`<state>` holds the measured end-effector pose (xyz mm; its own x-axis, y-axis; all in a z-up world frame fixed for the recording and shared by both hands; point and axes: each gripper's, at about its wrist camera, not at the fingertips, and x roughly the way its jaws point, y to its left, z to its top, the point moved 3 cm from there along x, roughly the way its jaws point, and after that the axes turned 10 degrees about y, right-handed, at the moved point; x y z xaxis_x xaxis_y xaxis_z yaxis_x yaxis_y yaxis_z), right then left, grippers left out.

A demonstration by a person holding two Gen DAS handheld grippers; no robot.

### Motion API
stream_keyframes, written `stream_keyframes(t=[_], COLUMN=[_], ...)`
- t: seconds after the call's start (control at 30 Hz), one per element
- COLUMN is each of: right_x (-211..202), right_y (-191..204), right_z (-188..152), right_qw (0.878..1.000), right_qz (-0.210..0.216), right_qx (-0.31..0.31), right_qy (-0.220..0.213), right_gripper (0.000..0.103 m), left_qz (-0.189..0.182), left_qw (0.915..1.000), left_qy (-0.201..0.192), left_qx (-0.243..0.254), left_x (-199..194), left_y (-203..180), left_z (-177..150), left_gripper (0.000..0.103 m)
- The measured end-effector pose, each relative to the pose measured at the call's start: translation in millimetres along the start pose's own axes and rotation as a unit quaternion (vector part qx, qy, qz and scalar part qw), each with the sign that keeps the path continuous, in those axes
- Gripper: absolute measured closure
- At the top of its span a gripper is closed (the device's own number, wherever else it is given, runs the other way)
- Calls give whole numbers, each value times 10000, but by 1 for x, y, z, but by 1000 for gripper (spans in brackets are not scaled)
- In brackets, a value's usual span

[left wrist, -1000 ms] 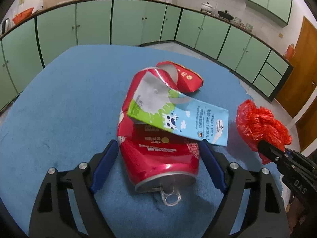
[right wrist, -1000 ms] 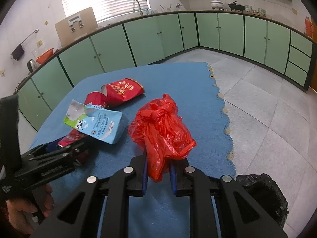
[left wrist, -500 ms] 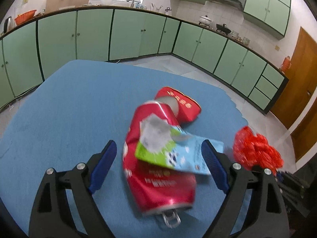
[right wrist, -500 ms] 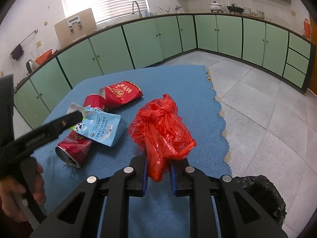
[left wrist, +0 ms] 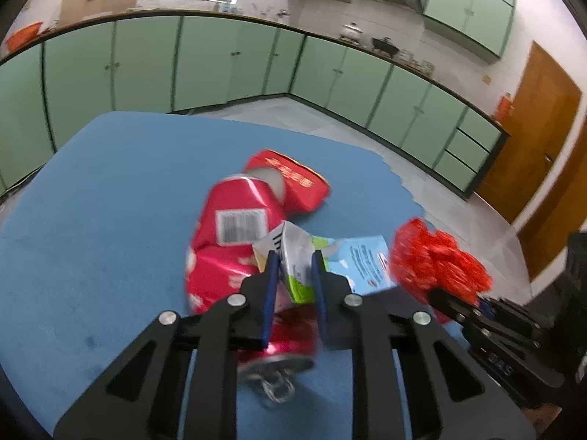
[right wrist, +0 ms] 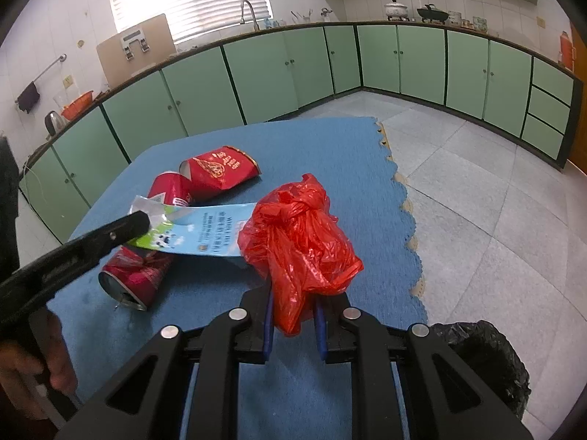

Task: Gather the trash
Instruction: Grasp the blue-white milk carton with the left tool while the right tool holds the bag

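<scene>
Left gripper (left wrist: pixel 295 267), jaws just closing, pinches the milk carton's (right wrist: pixel 205 233) torn end, its length trailing rightward toward the right gripper (right wrist: pixel 293 315) clamping the red bag (right wrist: pixel 301 242).

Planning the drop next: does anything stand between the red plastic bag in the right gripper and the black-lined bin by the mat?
Nothing visible does. The right gripper is shut on the knotted red plastic bag, and the black-lined bin sits on the floor to its lower right, past the blue mat edge, with only bare tile between.
</scene>
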<state>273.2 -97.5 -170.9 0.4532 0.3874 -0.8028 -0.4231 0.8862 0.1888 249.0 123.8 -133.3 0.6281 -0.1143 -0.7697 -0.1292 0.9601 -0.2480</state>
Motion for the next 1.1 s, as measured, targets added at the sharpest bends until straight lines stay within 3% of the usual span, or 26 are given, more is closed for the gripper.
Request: stream_keyframes(t=[0.17,0.43,0.47,0.53,0.63,0.9,1.1], right_x=[-3,-8,-10,-11,-15,-25,-31], right_y=[-6,-17,-17,-19,-22,-24,-29], right_z=[-2,-10,-10,-12,-13,-15,-18], right_qw=[10000,9999,9999,9999,9999,9997,9995], right_qz=[-63,-80,-88,-104,-111,-131,-205], right_qx=[55,96,93,90,113,166,225], right_qy=[20,33,36,36,7,-87,-114], right_gripper=[85,85,85,85,85,85,85], left_qz=[-313,-848,-849,-688,-444,-408,-443], left_qw=[9993,9938,9935,9952,9970,9944,9929], left_qy=[191,639,670,547,306,263,449], left_qx=[108,321,352,436,557,942,1007], left_x=[-4,-6,-6,-8,-13,0,19], left_y=[-11,-34,-36,-37,-37,-48,-53], left_z=[-13,-50,-56,-63,-61,-43,-37], left_gripper=[85,75,74,58,45,35,38])
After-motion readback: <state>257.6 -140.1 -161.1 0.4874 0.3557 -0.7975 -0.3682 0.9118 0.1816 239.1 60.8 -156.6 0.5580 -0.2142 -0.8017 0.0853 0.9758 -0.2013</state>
